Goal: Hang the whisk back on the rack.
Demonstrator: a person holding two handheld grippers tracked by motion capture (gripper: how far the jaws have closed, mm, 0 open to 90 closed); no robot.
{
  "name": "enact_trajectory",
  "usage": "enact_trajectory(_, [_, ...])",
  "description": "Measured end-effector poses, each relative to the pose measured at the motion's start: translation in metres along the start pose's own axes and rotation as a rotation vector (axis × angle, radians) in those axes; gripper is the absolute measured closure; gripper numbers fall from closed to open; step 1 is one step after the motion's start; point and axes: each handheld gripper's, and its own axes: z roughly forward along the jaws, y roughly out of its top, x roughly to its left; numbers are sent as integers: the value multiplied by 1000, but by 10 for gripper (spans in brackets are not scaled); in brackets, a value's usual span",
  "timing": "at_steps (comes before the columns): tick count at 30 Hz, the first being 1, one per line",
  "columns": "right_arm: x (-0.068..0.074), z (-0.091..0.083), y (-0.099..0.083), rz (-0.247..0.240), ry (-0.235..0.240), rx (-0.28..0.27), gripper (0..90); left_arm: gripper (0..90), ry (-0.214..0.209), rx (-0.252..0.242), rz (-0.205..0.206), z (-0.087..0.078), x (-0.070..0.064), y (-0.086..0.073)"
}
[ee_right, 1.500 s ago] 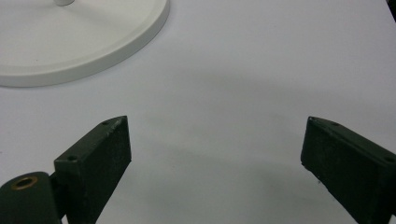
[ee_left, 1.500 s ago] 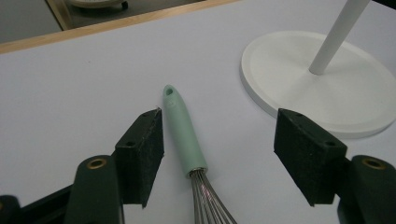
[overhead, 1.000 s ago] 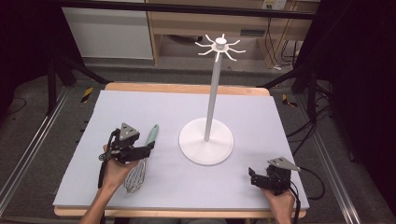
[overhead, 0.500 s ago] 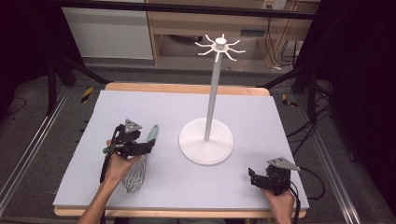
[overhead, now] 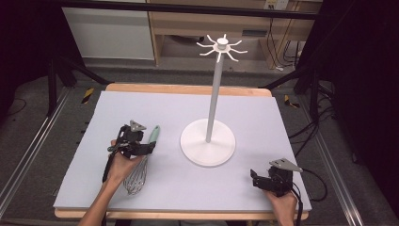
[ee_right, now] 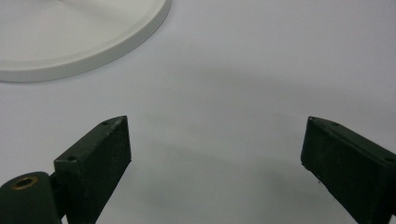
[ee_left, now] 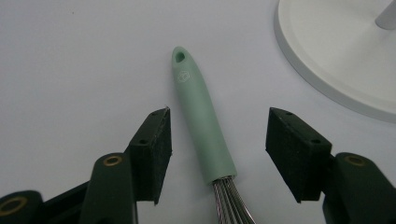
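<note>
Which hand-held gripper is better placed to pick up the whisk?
Left. The left hand-held gripper already has its open jaws on either side of the whisk handle. The right hand-held gripper sits open at the table's near right corner, past the white stand.

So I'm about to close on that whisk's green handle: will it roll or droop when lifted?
The whisk has a rounded, smooth-looking handle, so it may roll or slip between the left claw pads. Its wire end probably weighs it down, so expect tilting. It looks stiff, not floppy.
</note>
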Motion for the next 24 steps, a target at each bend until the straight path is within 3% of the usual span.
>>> enact_trajectory(24, [0,1,0,-5,-3,12,90,491,1,130,6,20,4,-4])
